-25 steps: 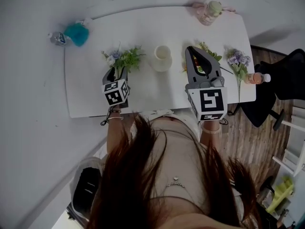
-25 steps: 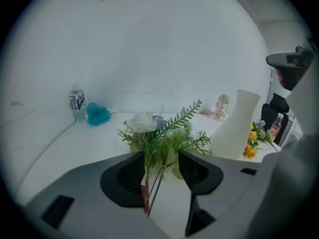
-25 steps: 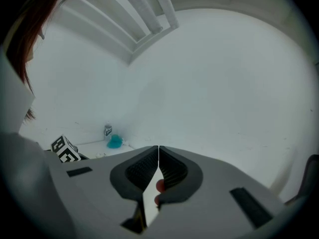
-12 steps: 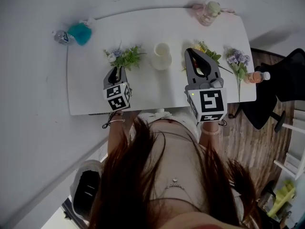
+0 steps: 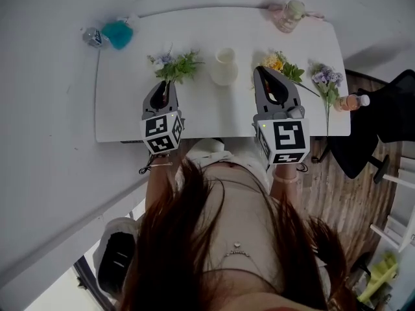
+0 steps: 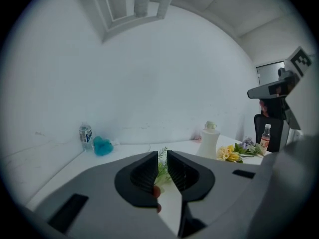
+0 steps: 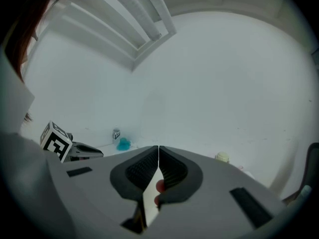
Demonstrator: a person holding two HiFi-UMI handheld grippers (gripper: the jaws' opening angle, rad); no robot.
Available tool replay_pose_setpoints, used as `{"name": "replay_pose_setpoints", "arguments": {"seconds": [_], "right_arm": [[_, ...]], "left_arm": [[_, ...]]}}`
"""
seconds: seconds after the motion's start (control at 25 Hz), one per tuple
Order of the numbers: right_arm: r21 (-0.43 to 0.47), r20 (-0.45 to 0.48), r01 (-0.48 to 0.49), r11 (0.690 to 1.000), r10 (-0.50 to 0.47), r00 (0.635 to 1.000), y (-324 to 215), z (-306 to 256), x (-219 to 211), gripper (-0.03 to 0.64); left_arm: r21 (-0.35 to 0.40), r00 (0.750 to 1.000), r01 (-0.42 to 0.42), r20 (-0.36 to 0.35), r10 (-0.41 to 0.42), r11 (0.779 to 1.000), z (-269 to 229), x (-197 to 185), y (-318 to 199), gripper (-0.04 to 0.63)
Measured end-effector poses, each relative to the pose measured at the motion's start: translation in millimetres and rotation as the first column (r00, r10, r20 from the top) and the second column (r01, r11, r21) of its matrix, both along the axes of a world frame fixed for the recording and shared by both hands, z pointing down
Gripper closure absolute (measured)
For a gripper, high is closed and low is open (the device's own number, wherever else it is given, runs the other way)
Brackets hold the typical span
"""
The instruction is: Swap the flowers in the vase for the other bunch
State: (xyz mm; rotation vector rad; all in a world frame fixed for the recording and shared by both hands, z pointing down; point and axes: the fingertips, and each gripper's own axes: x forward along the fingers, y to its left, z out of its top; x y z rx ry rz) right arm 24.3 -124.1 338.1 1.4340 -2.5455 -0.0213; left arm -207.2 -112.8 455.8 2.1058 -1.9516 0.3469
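Observation:
A white vase (image 5: 224,68) stands at the middle of the white table (image 5: 214,118); I see no flowers in its mouth. My left gripper (image 5: 163,84) is to its left. Its jaws are closing on the green stems of a white-and-purple bunch (image 5: 175,65), whose leaves show between the pads (image 6: 160,169) in the left gripper view. My right gripper (image 5: 269,74) hovers right of the vase, shut and empty, its pads touching (image 7: 158,151). A yellow bunch (image 5: 279,63) lies just beyond it, and a purple bunch (image 5: 325,80) lies further right.
A water bottle (image 5: 94,37) and a teal object (image 5: 118,34) stand at the far left corner. A pink bottle (image 5: 289,15) is at the far right, and an orange-capped bottle (image 5: 353,100) at the right edge. A black chair (image 5: 389,115) stands beyond it.
The left gripper's jaws have narrowed around the bunch's stems and the gripper has risen. The right gripper has shifted a little and stayed shut.

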Motion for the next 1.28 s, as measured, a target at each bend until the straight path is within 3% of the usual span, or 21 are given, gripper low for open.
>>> {"name": "replay_pose_setpoints", "arguments": {"seconds": [0.2, 0.6, 0.84, 1.28], "right_arm": [[-0.007, 0.012, -0.015, 1.000, 0.015, 1.000, 21.8, 1.8, -3.1, 0.591], [0.014, 0.036, -0.026, 1.000, 0.025, 0.999, 40.0, -7.0, -8.0, 0.591], [0.025, 0.025, 0.029, 0.999, -0.030, 0.999, 41.2, -17.6, 3.5, 0.591], [-0.011, -0.023, 0.098, 0.995, -0.098, 0.995, 71.0, -12.2, 33.3, 0.591]], "left_arm": [[0.078, 1.000, -0.019, 0.015, 0.018, 0.997, -32.8, 7.5, 20.5, 0.555], [0.163, 0.999, -0.022, -0.045, 0.030, 0.986, -79.1, 18.7, 58.8, 0.589], [0.189, 1.000, 0.001, -0.031, 0.005, 0.982, -102.1, 40.8, 74.3, 0.592], [0.184, 0.997, 0.033, -0.068, -0.021, 0.982, -113.0, 83.9, 102.5, 0.592]]}}
